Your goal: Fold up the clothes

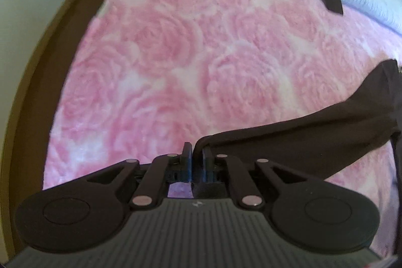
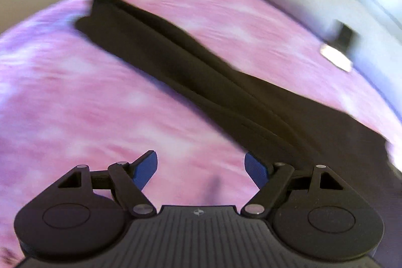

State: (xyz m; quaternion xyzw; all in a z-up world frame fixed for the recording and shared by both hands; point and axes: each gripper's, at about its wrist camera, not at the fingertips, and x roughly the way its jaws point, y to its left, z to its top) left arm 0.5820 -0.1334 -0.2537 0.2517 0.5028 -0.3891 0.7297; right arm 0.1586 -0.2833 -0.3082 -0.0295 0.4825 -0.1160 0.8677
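Fingers of the left gripper (image 1: 195,157) pinch a corner of the dark garment (image 1: 301,140) above the pink blanket (image 1: 163,54). Right wrist view: the right gripper (image 2: 201,167) stands open and empty, garment (image 2: 201,72) stretched across the blanket (image 2: 88,104) beside it.

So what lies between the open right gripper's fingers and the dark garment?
Only bare pink blanket. In the right wrist view the right gripper hangs open just short of the dark garment, nothing between.

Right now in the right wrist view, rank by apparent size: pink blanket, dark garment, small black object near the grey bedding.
1. pink blanket, fills most of the frame.
2. dark garment, a long diagonal band.
3. small black object, smallest, though farther away and blurred.
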